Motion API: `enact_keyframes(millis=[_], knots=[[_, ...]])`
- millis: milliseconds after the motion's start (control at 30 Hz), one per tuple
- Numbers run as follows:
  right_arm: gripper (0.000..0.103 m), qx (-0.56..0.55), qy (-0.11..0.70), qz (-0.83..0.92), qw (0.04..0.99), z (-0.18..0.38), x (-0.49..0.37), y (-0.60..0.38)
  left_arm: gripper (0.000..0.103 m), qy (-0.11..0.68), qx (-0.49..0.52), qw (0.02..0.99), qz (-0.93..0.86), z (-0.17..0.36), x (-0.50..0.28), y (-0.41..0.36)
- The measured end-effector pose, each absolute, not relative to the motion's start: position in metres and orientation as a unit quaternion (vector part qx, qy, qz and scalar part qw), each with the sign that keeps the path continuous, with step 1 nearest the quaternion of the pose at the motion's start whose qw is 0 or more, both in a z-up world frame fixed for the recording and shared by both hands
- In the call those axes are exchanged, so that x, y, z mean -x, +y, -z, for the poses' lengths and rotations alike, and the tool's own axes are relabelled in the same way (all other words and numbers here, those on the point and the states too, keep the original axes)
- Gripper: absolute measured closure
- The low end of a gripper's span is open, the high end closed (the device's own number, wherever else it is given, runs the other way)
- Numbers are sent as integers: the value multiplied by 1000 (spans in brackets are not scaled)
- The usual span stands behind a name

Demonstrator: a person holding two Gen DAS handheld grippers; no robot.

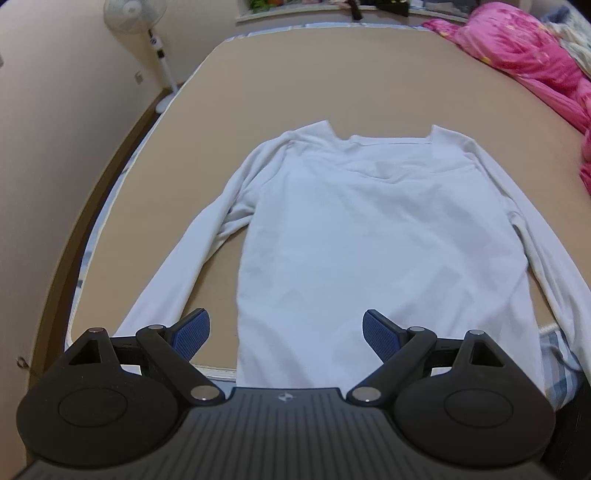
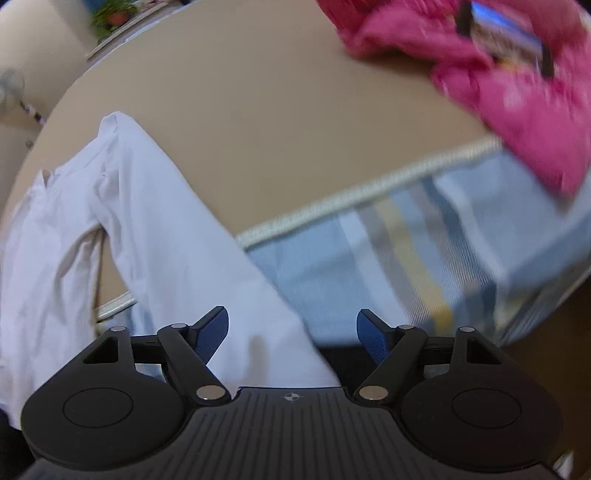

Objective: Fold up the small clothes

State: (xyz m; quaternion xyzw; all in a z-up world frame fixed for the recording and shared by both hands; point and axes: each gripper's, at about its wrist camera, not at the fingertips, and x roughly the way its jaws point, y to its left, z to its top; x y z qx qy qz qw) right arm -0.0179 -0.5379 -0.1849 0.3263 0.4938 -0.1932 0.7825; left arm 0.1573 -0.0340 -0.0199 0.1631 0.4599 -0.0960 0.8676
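Left gripper (image 1: 286, 334) nearest camera, blue pads spread wide, nothing between, hanging over near hem of white shirt (image 1: 369, 229). Shirt flat on tan bed top (image 1: 369, 74), neck far, hem at near edge, long sleeves angled out to left and right. White fan (image 1: 135, 18) far left by wall; pink quilt (image 1: 524, 51) far right. Right gripper (image 2: 291, 334) apart, jaws not pressing anything, above right sleeve (image 2: 177, 221), which drapes over bed edge onto striped sheet (image 2: 424, 251). Right view blurred.
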Motion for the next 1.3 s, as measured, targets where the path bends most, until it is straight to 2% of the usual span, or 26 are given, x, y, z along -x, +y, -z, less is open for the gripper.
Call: enact_keyframes(millis=[33,67,100,133,300,500,767,833,867,900,933,1100,1233,1300], knots=[[28,-337,495,179,781,185,21,-536,10,458,-166,867,98,20,-156,-39],[51,-330,491,163,790,182,22,-533,10,458,-168,867,100,19,-153,-43],[88,-321,493,146,796,179,22,-528,10,458,-170,866,103,18,-151,-47],[99,-315,495,135,798,177,21,-525,10,459,-173,865,105,17,-150,-51],[99,-235,430,164,856,144,18,-529,10,452,-180,867,106,8,-146,-68],[99,-172,356,259,881,102,1,-602,10,445,-189,870,97,0,-146,-81],[98,-209,363,355,836,118,-49,-711,10,454,-212,862,79,5,-146,-95],[82,-191,374,395,817,134,-64,-718,10,456,-219,860,74,6,-149,-99],[58,-183,377,410,810,140,-68,-717,10,457,-219,859,72,6,-150,-100],[39,-179,373,419,808,145,-69,-715,10,457,-218,859,73,6,-151,-101],[35,-181,363,421,811,149,-65,-709,10,457,-217,860,74,5,-152,-102],[33,-229,348,355,837,157,-33,-649,10,459,-225,855,87,11,-155,-111],[32,-240,322,288,870,137,-6,-568,10,465,-210,854,104,11,-155,-117],[26,-246,300,262,884,122,1,-528,10,463,-201,856,110,9,-150,-116]])
